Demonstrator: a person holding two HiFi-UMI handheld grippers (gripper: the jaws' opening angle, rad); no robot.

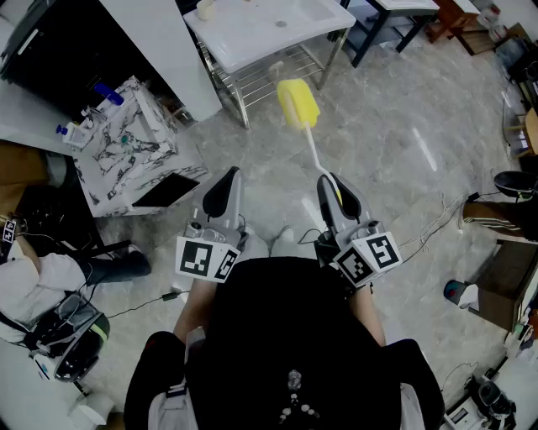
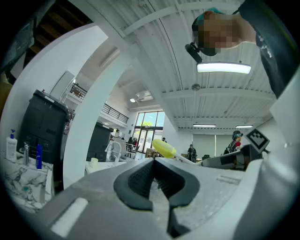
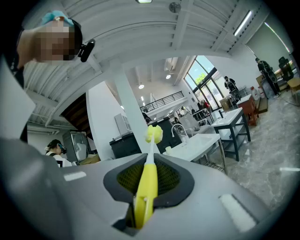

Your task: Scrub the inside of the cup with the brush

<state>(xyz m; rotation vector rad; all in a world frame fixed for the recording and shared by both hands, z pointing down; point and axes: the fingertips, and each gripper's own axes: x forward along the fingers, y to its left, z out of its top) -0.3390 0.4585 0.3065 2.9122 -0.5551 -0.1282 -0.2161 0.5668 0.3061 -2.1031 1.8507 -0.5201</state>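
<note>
My right gripper (image 1: 329,180) is shut on the yellow handle of a brush (image 3: 146,187). The brush's thin white neck rises to a yellow sponge head (image 1: 298,102), held in the air in front of a white sink table (image 1: 269,34). The same head shows in the left gripper view (image 2: 163,148) and the right gripper view (image 3: 153,133). A small cream cup (image 1: 204,8) stands on the far left of the sink table, well away from both grippers. My left gripper (image 1: 229,178) hovers beside the right one, its jaws shut with nothing between them (image 2: 153,161).
A marble-patterned box (image 1: 126,143) with bottles stands at the left, a dark tablet (image 1: 166,191) leaning by it. Cables (image 1: 437,222) trail over the grey floor at the right. A helmet (image 1: 71,340) lies at the lower left. A dark table (image 1: 395,13) stands behind the sink.
</note>
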